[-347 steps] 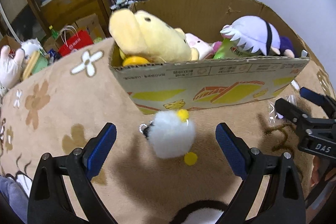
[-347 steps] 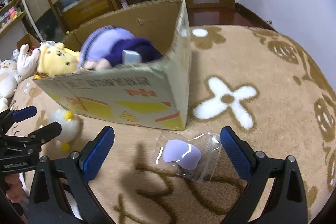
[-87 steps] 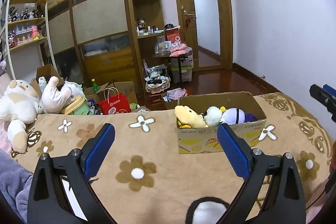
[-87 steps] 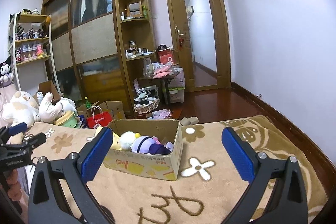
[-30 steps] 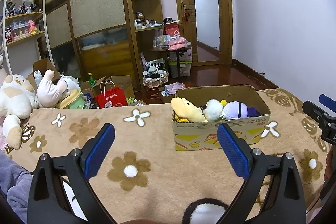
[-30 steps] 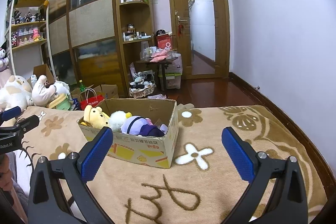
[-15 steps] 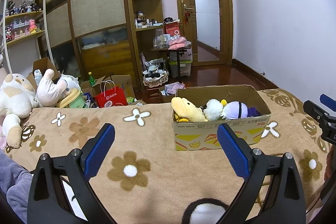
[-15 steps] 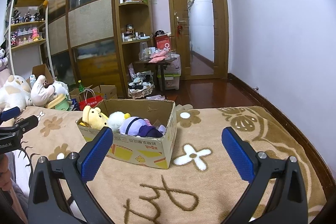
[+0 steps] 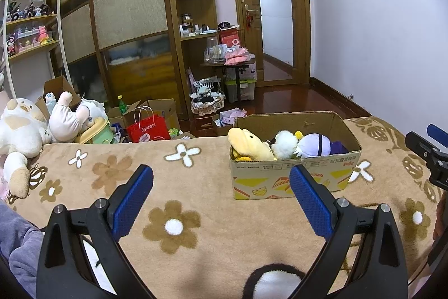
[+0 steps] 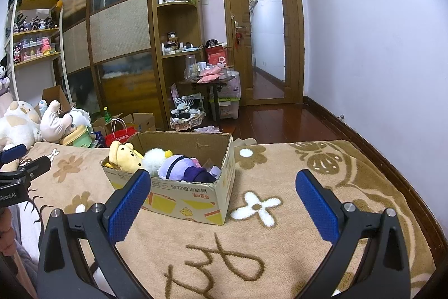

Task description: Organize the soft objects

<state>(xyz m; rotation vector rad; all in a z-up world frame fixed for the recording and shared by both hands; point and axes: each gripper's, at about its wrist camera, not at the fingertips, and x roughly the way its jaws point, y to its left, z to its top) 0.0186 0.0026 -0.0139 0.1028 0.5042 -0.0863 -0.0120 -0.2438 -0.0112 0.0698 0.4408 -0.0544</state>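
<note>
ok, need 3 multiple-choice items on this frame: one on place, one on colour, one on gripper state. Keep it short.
1. Where is the yellow plush?
A. on the blanket beside the box
B. inside the cardboard box, at its left end as the left wrist view shows it
C. on the wall shelf

2. What colour is the paper bag on the floor past the blanket?
A. red
B. green
C. white

3. What state are the left gripper and right gripper in?
A. both shut on toys
B. left shut, right open
C. both open and holding nothing

Answers: 1 B, the plush leans over the box's left rim. 2 A, the bag with white handles is red. 3 C, the blue pads stand wide apart in each wrist view with nothing between them.
</note>
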